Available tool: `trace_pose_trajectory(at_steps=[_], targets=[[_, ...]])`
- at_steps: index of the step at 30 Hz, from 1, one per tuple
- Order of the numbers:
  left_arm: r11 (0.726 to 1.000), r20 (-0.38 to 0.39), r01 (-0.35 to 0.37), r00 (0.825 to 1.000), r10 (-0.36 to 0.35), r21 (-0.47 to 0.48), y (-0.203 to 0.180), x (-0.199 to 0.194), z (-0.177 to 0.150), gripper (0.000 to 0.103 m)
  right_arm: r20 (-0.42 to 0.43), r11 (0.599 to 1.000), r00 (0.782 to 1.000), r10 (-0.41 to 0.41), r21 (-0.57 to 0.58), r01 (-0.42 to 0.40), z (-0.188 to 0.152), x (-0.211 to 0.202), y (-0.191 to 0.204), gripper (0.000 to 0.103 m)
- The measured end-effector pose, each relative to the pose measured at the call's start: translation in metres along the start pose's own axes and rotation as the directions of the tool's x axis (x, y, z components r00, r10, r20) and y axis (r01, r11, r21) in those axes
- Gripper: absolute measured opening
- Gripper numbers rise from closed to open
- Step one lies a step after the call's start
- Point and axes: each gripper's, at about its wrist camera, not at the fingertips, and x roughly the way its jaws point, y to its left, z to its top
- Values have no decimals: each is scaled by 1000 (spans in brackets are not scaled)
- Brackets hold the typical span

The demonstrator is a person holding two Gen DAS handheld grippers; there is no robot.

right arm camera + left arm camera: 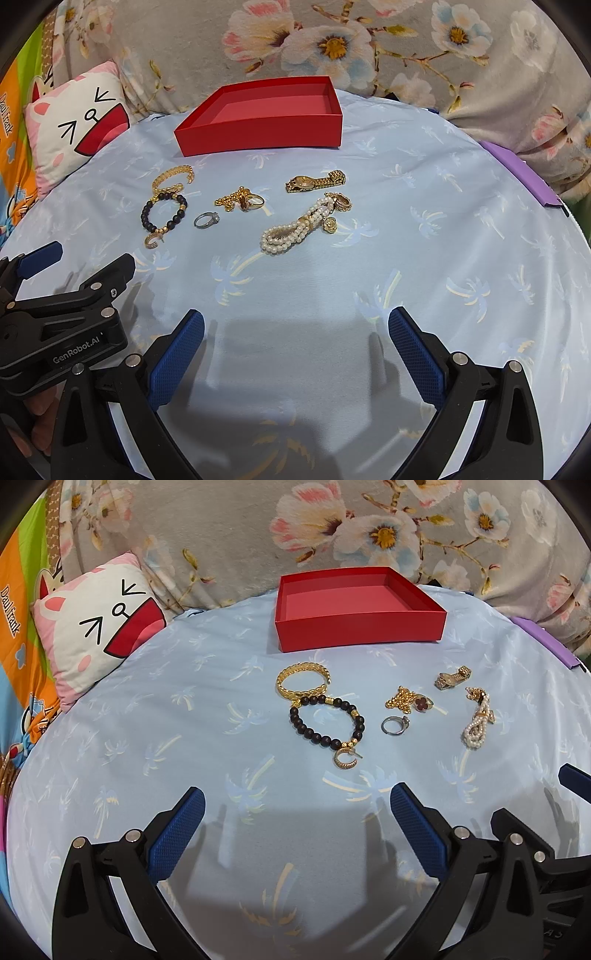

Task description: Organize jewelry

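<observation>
An empty red box [358, 626] [258, 133] sits at the far side of the blue cloth. In front of it lie a gold bangle [302, 681] [171, 177], a black bead bracelet [327, 720] [164, 212], a gold hoop earring [345, 760], a silver ring [394, 725] [207, 219], a gold chain with a red clover ring [408, 701] [240, 201], a gold watch [452, 677] [316, 181] and a pearl bracelet [478, 722] [295, 230]. My left gripper [297, 801] and right gripper [295, 321] hover open near the cloth's front, well short of the jewelry.
A cartoon pillow [96, 624] lies at the left. A floral blanket [332, 528] rises behind the box. A purple edge [517, 166] shows at the right. The left gripper's body [62, 314] sits close beside my right one.
</observation>
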Motion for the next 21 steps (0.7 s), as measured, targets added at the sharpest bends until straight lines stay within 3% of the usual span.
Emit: trace_pose_trajectory(at_steps=[21], targets=[[1000,-2,-1,1000,1,3,0,0,0,98,-2,1000,1000,3,3,-3,0,0,-1,98]])
